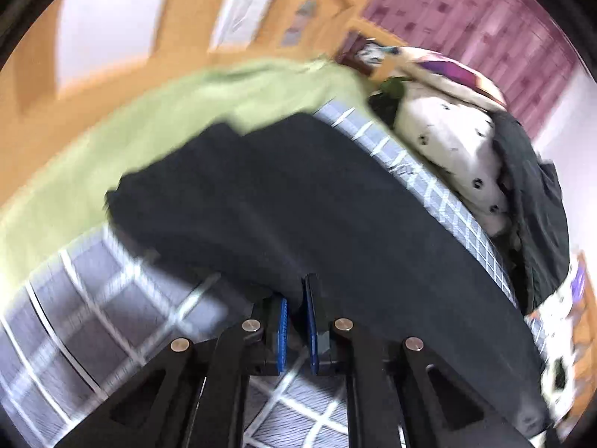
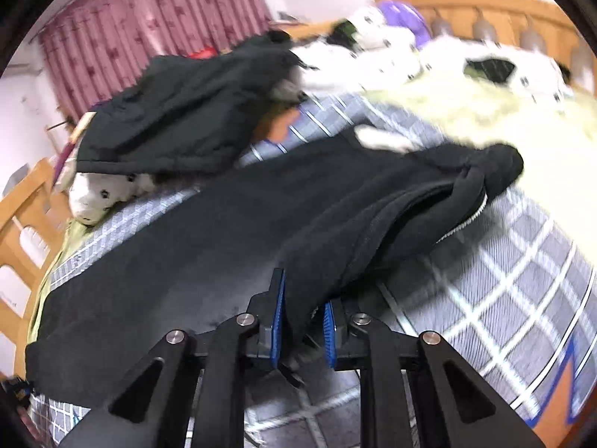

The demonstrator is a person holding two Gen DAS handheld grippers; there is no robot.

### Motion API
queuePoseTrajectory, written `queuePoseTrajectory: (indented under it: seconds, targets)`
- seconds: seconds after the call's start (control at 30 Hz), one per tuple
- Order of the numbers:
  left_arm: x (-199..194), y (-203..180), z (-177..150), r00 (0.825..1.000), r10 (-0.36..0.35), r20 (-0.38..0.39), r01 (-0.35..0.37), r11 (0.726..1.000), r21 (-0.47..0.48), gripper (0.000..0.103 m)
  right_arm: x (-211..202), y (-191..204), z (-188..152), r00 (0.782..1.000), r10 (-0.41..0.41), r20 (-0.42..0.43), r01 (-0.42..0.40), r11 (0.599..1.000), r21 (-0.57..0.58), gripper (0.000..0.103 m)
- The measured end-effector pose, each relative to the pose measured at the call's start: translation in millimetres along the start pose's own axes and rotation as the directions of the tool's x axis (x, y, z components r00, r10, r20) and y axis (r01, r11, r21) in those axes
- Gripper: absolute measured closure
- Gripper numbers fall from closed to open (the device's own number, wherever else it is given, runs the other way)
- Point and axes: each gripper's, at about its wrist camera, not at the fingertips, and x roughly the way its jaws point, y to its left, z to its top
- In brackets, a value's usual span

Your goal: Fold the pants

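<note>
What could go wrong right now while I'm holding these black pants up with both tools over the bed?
1. The left tool pinches only the edge of the black pants, so the fabric could slip out.
2. The right tool grips a bunched layer near the open zipper; the fold may come out uneven.
3. The dark jacket lies close beside the pants and might get dragged along.

Bedroom: bed point(image 2: 503, 261), curtains point(image 2: 156, 11)
</note>
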Motion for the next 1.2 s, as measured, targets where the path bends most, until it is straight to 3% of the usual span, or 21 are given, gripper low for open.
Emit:
queuePoseTrajectory:
  seconds: [0.17, 0.3, 0.47, 0.67, 0.77, 0.83, 0.93, 1.07, 1.2]
  targets:
    - [-16, -47, 45, 0.997, -0.019, 0.072, 0.01, 0.992, 0.128, 0.094, -4, 20, 44, 0.998, 0.053, 0.03, -0.052, 0.998, -0.036, 0.087]
    - [6, -81, 75, 0.991, 0.002, 0.134, -0.027, 0.982, 0.189, 0.094, 20, 34, 81, 0.996, 0.086, 0.032, -0.085, 0.995, -0.046, 0.087]
    - [47, -103, 87, 0.983, 0.019, 0.184, -0.058, 0.976, 0.209, 0.094, 62, 42, 105, 0.995, 0.096, 0.011, -0.095, 0.994, -0.048, 0.087]
    - [119, -124, 86, 0.986, 0.065, 0.154, -0.102, 0.965, 0.242, 0.094, 126, 55, 109, 0.999, 0.035, -0.034, -0.039, 0.993, -0.109, 0.085]
    - [142, -131, 77, 0.985, 0.105, 0.136, -0.139, 0.951, 0.275, 0.093, 151, 54, 98, 0.997, 0.01, -0.082, -0.02, 0.992, -0.126, 0.073]
    - [153, -133, 72, 0.989, 0.109, 0.1, -0.133, 0.952, 0.278, 0.083, 159, 52, 91, 0.993, 0.003, -0.119, -0.022, 0.988, -0.156, 0.05]
    - [153, -135, 63, 0.996, 0.072, 0.048, -0.082, 0.96, 0.267, 0.042, 151, 55, 86, 0.992, 0.033, -0.122, -0.059, 0.976, -0.21, 0.046]
    - [124, -139, 48, 0.995, 0.063, 0.073, -0.081, 0.952, 0.294, 0.037, 119, 59, 79, 0.995, 0.02, -0.101, -0.046, 0.965, -0.258, 0.045]
    - [86, -130, 30, 0.999, 0.024, 0.045, -0.036, 0.959, 0.281, 0.032, 86, 63, 69, 0.996, -0.023, -0.086, -0.003, 0.958, -0.287, 0.045]
